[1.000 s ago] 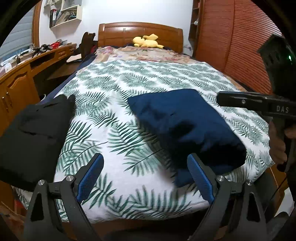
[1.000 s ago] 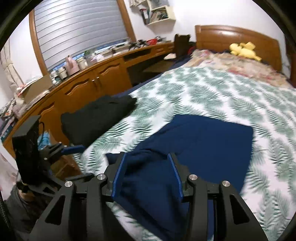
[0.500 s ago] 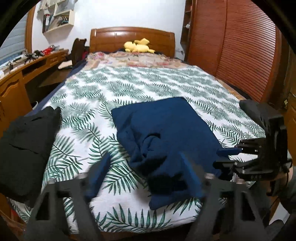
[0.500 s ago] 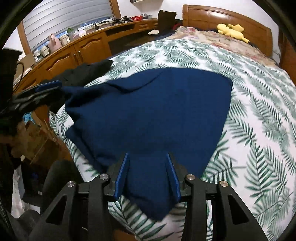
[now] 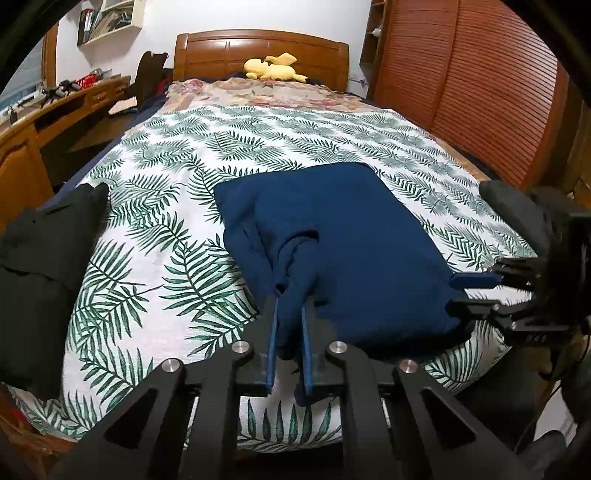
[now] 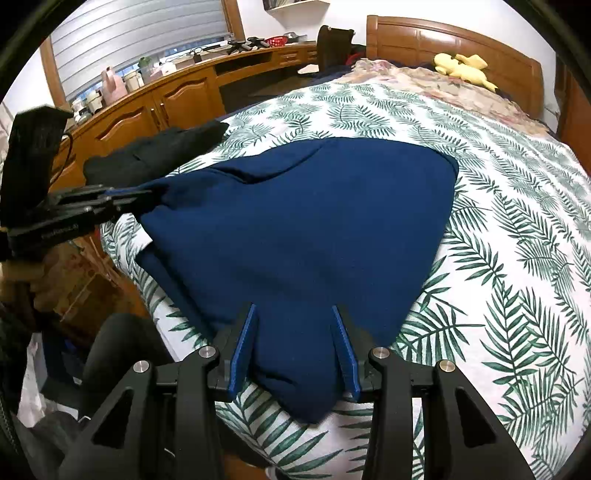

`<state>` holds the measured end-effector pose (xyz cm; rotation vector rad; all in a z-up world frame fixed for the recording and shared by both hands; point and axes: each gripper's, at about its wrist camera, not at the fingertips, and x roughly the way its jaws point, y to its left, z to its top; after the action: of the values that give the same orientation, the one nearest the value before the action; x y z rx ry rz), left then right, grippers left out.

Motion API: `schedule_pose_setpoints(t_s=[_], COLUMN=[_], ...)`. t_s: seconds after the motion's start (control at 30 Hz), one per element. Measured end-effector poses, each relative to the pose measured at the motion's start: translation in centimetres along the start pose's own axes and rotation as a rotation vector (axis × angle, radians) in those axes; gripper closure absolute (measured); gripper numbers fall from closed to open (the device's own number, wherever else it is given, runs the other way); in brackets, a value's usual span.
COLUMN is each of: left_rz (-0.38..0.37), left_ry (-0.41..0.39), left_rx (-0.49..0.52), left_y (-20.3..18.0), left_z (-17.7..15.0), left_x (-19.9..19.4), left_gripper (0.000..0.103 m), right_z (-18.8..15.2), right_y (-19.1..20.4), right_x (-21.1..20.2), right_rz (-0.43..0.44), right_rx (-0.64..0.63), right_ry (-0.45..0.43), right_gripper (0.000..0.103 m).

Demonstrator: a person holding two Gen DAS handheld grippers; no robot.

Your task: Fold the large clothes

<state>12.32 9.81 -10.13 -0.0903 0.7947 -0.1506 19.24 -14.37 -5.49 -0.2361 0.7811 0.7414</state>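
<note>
The left gripper (image 5: pixel 289 314), apart a moment ago, now pinches the dark-blue knitted garment (image 5: pixel 343 236); the right gripper (image 6: pixel 293 325) holds its other corner, ready to fold.

1. Both views are evenly lit by soft indoor light; the white wall (image 5: pixel 207 18) behind the headboard is the brightest area.
2. Fisheye distortion bends the wardrobe slats (image 5: pixel 491 92) at 2 o'clock and curves the bed (image 6: pixel 517 240) edge; black vignette fills every corner.
3. The navy garment (image 5: pixel 351 240) reads nearly flat, its folds barely showing; the black garment (image 5: pixel 40 266) at 9 o'clock loses all detail.
4. Slight glare sits on the headboard (image 5: pixel 258 44) varnish.
5. Focus is sharp at the centre, softer toward the rims.
</note>
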Motion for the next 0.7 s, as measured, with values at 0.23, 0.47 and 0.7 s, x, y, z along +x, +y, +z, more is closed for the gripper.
schedule_pose_setpoints(t_s=[0.23,0.47,0.7], left_rz=[0.003,0.009,0.028], left_ry=[0.003,0.014,0.012], left_rx=[-0.009,-0.017,0.001], left_y=[0.2,0.5,0.3], left_z=[-0.5,-1.3,-1.7], left_x=[-0.4,0.0,-0.2], left_gripper=[0.093,0.093,0.093], right_z=[0.0,-0.7,-0.5], right_y=[0.9,0.9,-0.1], right_x=[-0.8,0.1,-0.5], right_rz=[0.030,0.018,0.036], right_rx=[-0.010,-0.022,-0.003], right_ry=[-0.014,0.032,0.039], right_gripper=[0.060,0.057,0.057])
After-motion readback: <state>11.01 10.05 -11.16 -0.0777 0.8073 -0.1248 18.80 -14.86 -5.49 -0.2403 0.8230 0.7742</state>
